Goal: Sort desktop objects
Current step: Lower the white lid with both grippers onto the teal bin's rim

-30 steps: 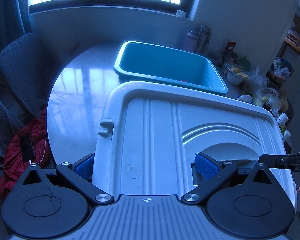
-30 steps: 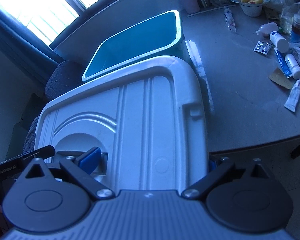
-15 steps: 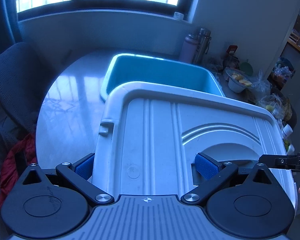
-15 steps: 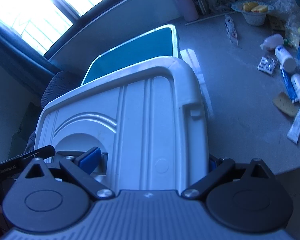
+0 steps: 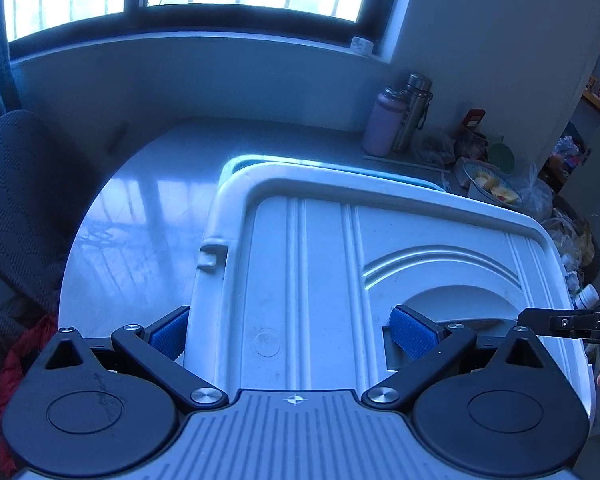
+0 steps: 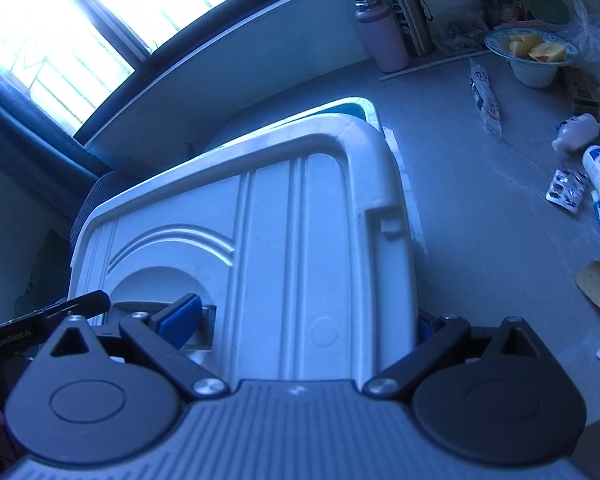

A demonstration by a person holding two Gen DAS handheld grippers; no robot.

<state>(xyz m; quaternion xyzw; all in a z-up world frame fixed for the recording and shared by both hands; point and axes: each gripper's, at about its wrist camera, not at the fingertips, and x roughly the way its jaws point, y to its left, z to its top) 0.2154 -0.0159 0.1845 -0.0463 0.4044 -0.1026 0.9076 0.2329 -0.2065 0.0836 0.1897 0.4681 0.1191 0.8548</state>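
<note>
A large white plastic lid fills both wrist views, held level over the teal bin. Only a strip of the teal bin's rim shows past the lid's far edge. My left gripper is shut on the lid's near edge, one blue pad outside the rim and the other in the handle recess. My right gripper is shut on the same edge from the other side. Each view shows a black tip of the other gripper at the recess.
On the round grey table, right of the lid, lie tubes, a blister pack and a white bottle. A fruit bowl and two flasks stand at the back. A dark chair stands left.
The lid, held in both grippers, has moved forward over the teal bin, which was mostly open to view and now shows only its far rim.
</note>
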